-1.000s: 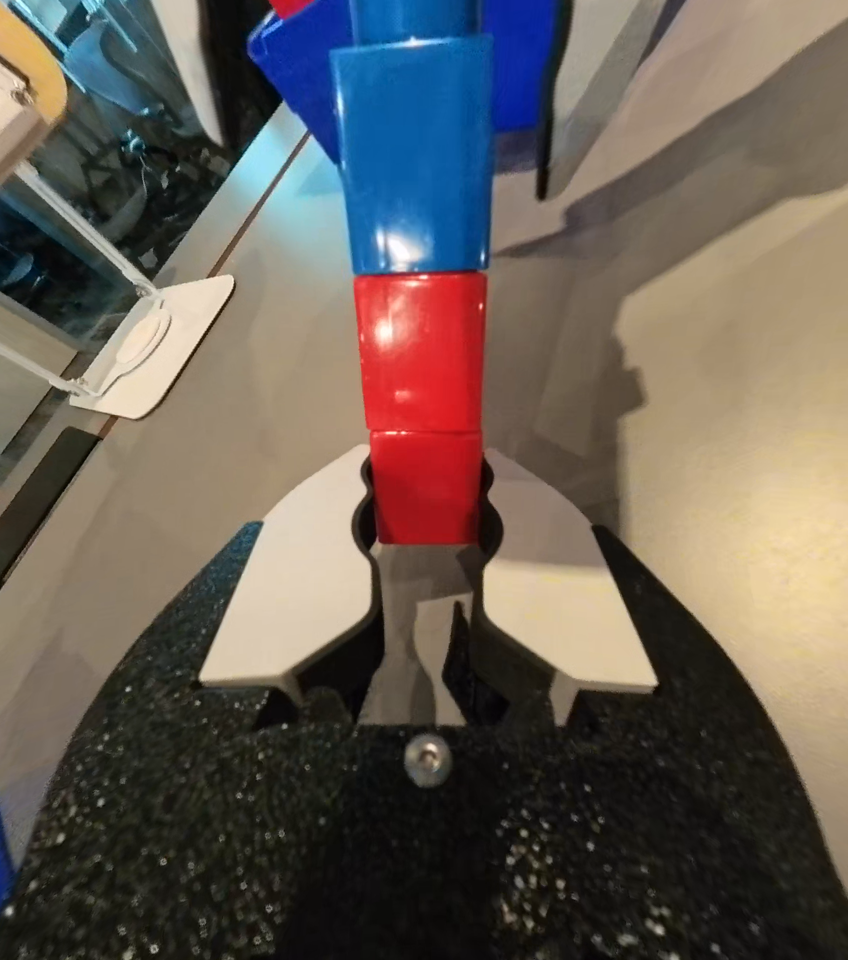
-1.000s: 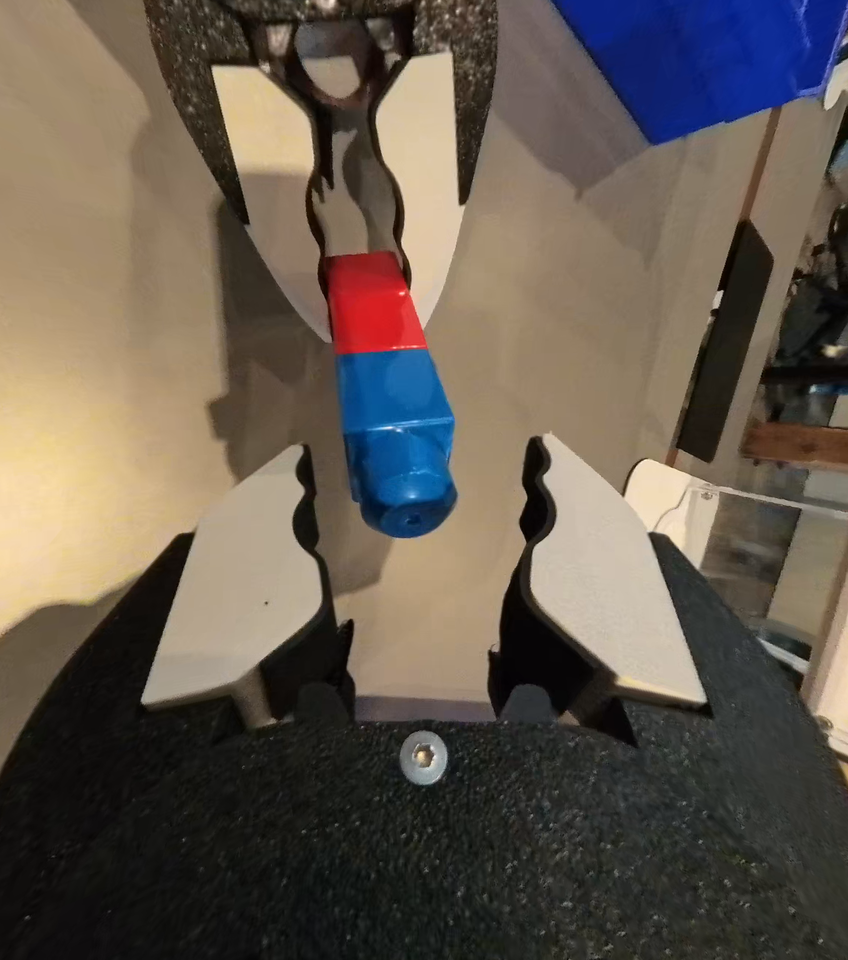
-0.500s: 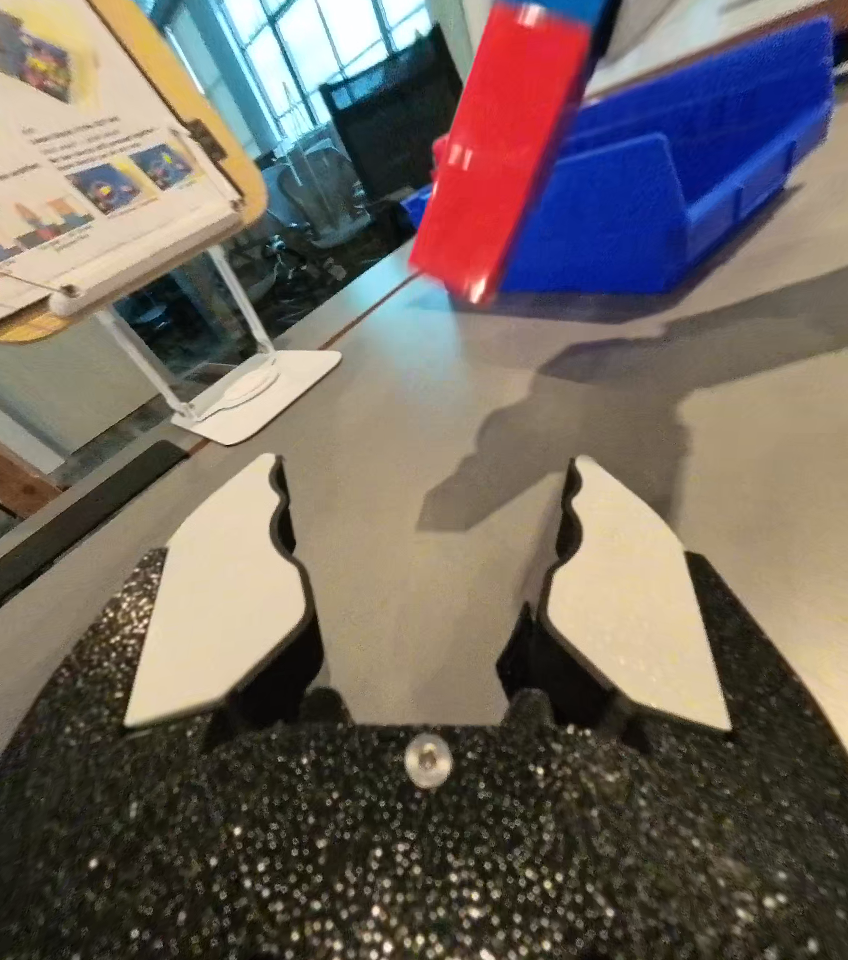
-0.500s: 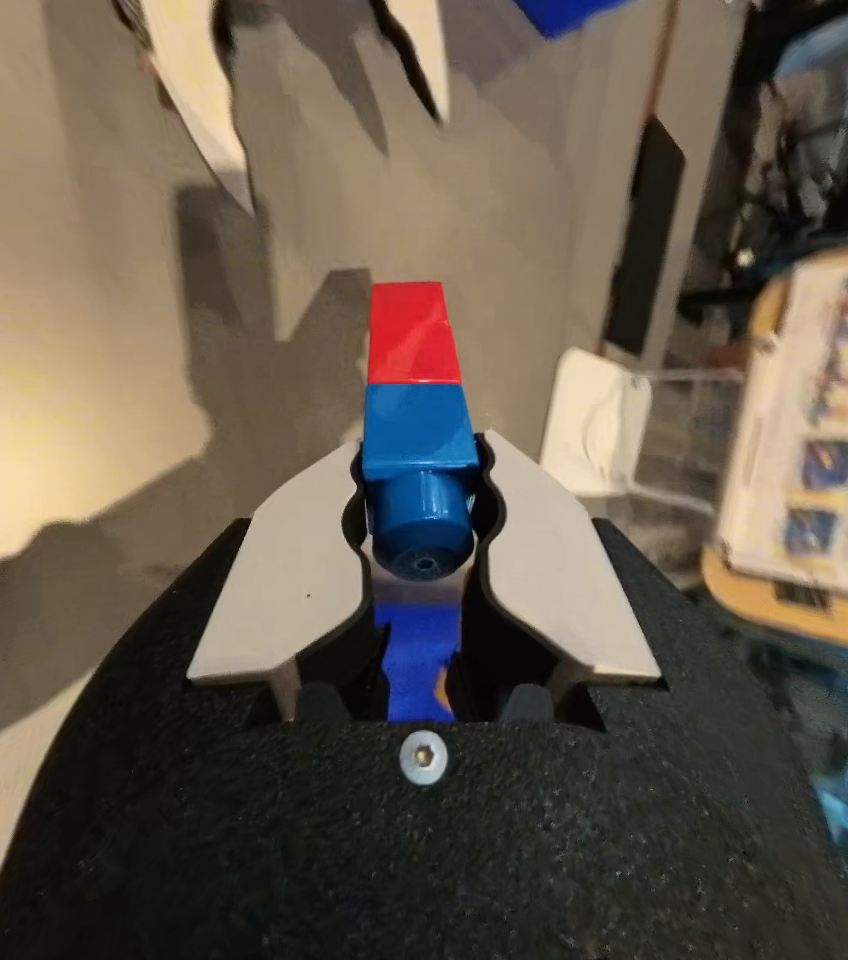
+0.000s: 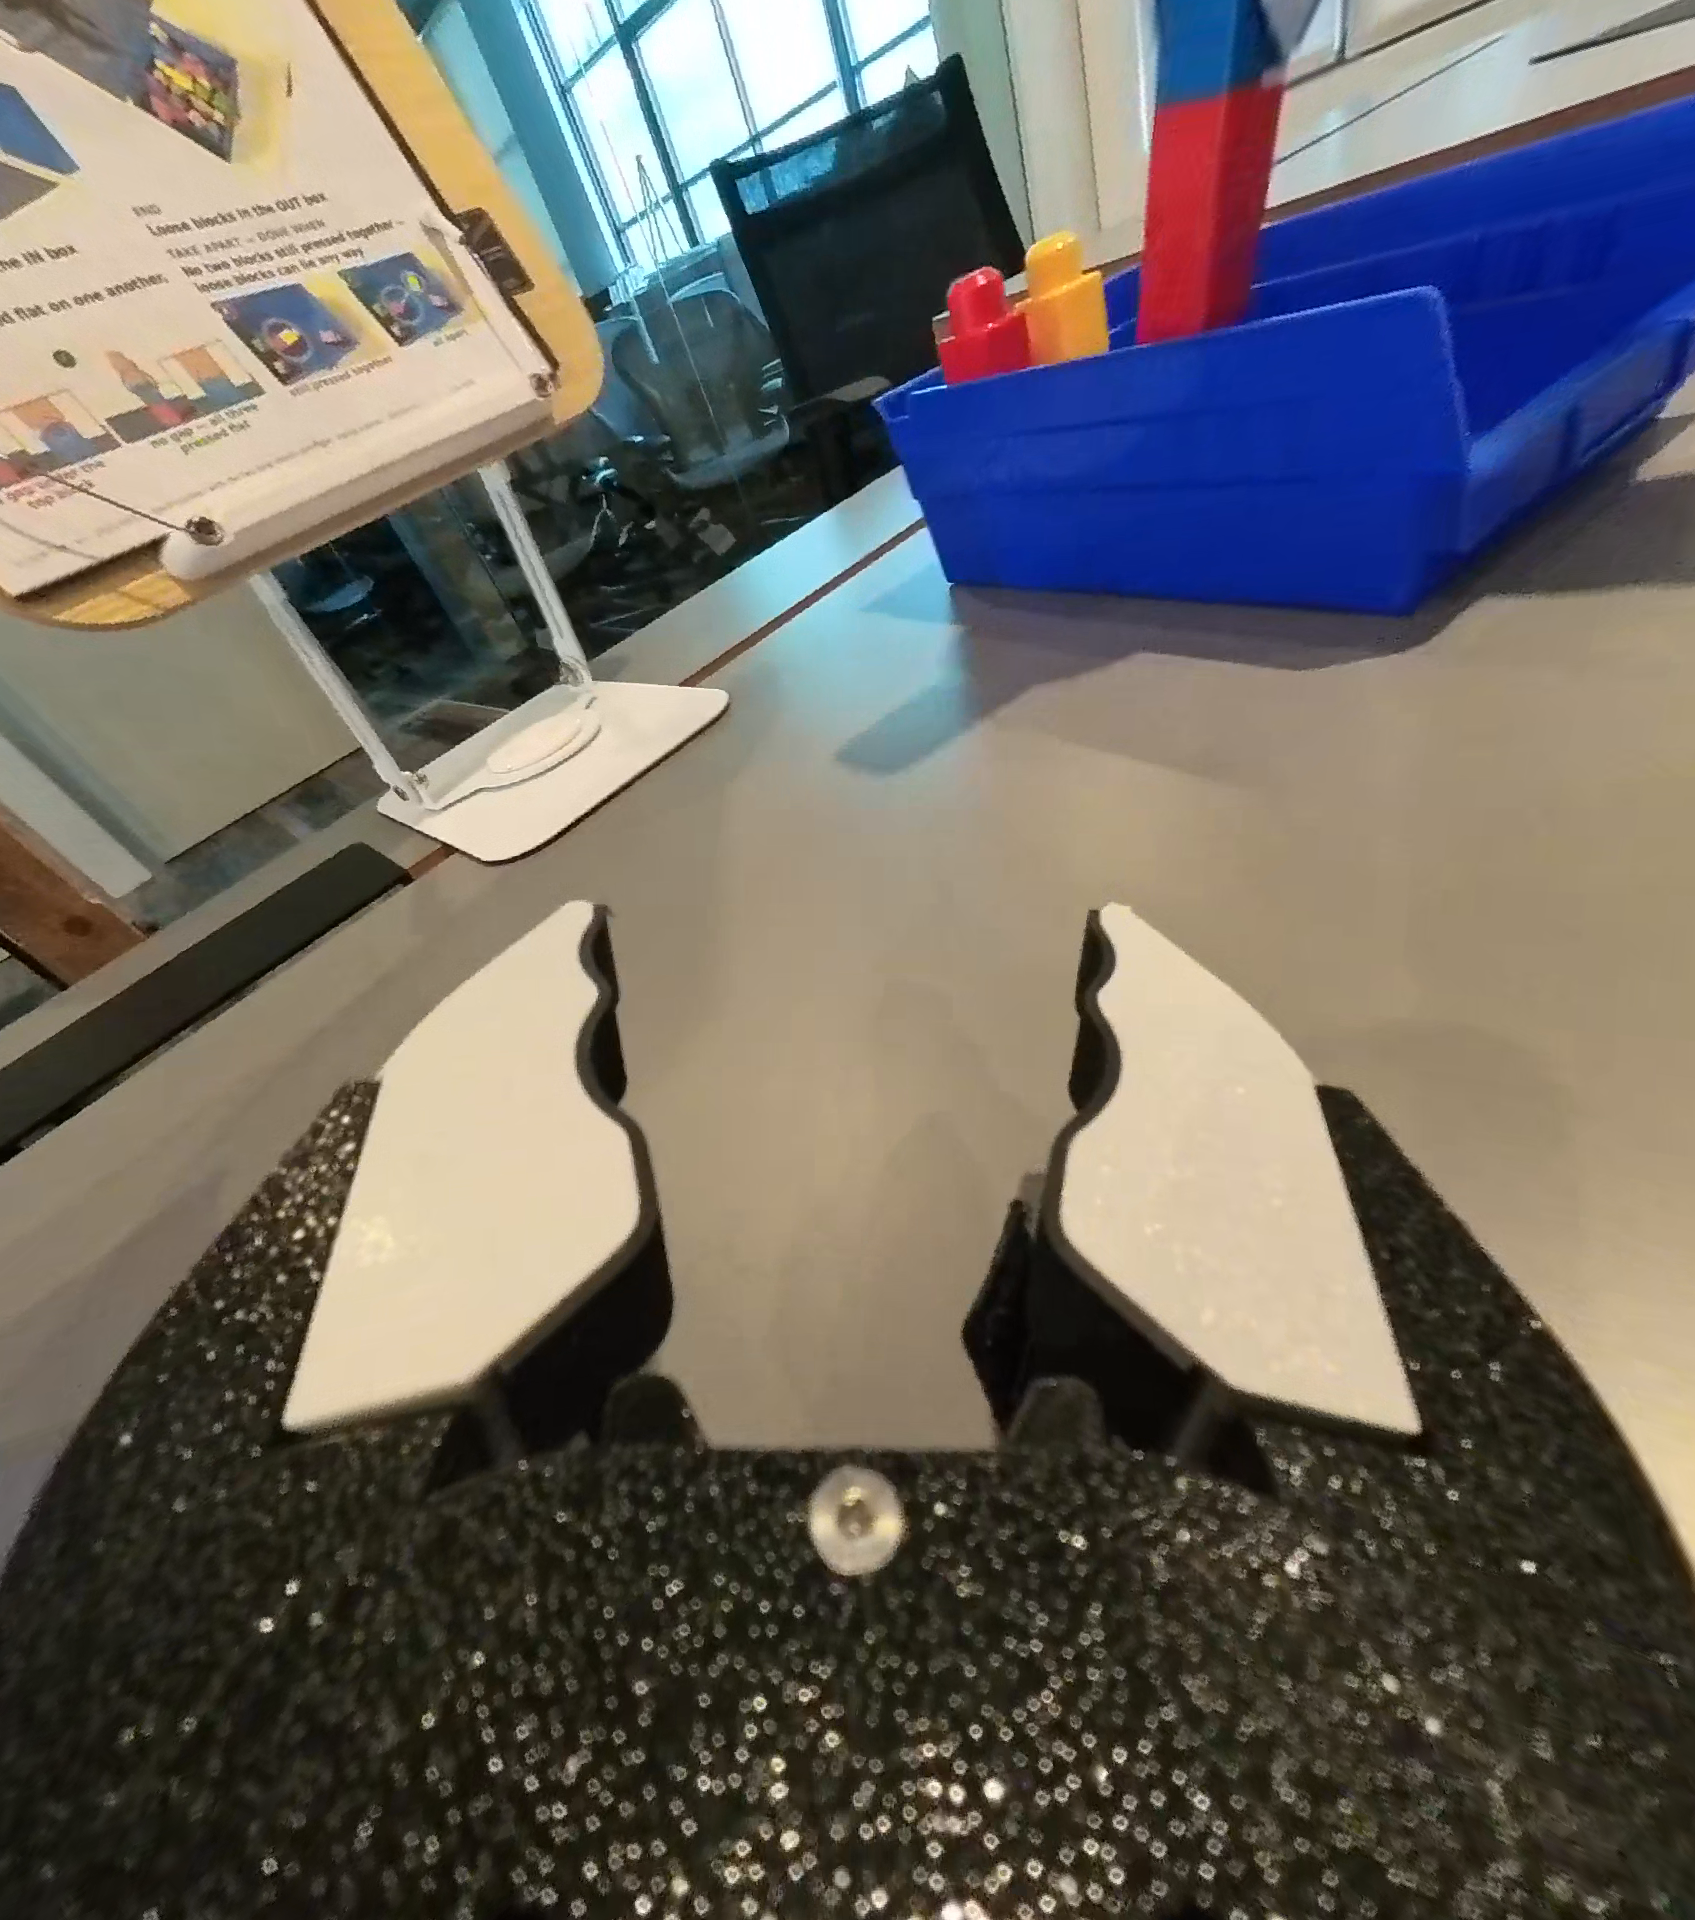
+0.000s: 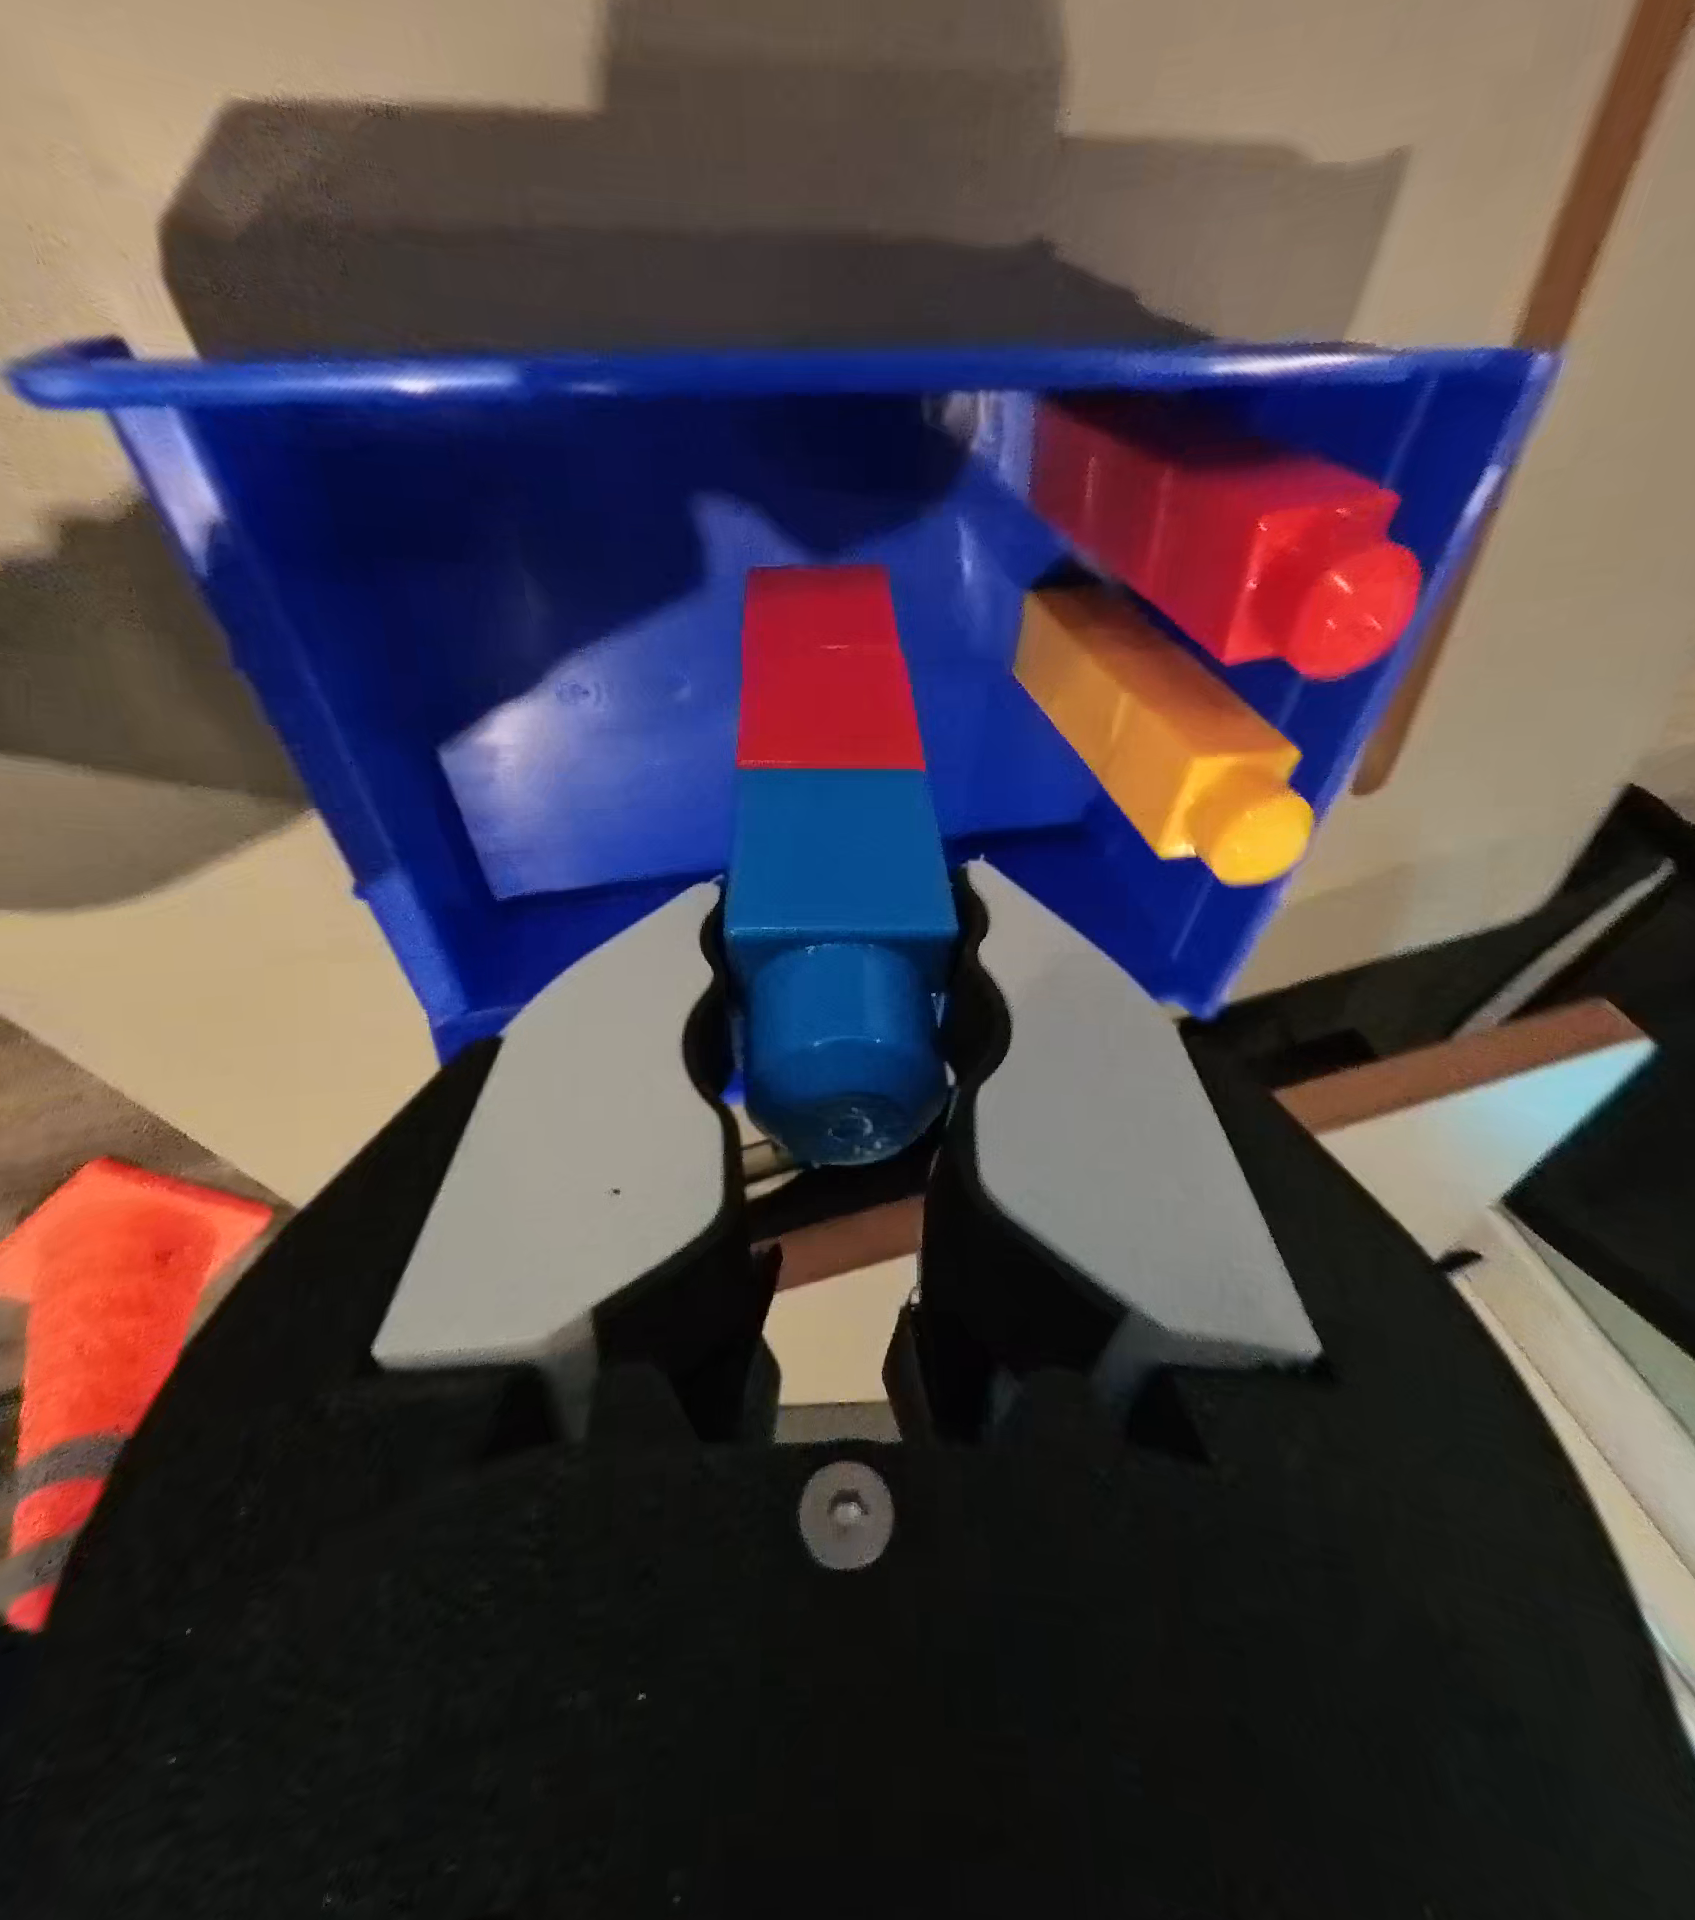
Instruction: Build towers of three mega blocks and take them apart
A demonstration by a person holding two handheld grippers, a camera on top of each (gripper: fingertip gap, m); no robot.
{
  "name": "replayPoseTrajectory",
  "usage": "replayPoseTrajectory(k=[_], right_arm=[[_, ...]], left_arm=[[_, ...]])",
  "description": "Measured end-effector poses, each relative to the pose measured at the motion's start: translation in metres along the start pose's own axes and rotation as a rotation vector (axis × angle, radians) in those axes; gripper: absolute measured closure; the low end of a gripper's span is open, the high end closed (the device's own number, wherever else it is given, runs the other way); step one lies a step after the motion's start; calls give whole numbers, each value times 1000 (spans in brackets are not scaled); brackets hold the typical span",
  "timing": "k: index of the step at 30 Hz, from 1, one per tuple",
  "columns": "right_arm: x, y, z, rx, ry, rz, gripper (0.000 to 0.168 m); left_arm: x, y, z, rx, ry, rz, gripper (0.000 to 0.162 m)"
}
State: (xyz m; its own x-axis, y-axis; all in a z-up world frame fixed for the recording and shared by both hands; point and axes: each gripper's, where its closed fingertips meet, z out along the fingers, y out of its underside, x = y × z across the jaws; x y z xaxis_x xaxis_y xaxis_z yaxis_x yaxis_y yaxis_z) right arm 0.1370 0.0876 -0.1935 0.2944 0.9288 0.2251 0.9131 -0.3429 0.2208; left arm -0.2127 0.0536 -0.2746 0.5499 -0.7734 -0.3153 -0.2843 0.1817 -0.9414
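tower (image 5: 1207,208): top cut by frame edge above blue bin (image 5: 1342,436) | tower base inside bin: hidden by bin wall | orange object (image 6: 95,1340) beside bin: blurred

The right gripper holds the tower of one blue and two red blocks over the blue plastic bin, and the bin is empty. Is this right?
Not fully. The right wrist view shows the blue plastic bin already holds a red tower and a yellow tower. The right gripper does hold the blue-and-red tower over it.

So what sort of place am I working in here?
Likely an office or lab set up as a data-collection station: a grey table with a blue bin of block towers, an instruction board on a stand, and office chairs by large windows behind.
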Motion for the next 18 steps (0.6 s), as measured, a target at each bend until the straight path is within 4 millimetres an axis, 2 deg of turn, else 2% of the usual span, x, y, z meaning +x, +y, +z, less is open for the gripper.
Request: replayPoseTrajectory(k=[3, 7, 18], right_arm=[[7, -11, 25, -27, -51, -35, 131], [14, -23, 43, -50, -97, -72, 131], [22, -32, 68, -81, -166, -86, 131]], left_arm=[[-3, 0, 0, 0, -5, -29, 77], [-4, 1, 1, -10, -4, -38, 78], [-5, 3, 2, -17, 5, -58, 80]])
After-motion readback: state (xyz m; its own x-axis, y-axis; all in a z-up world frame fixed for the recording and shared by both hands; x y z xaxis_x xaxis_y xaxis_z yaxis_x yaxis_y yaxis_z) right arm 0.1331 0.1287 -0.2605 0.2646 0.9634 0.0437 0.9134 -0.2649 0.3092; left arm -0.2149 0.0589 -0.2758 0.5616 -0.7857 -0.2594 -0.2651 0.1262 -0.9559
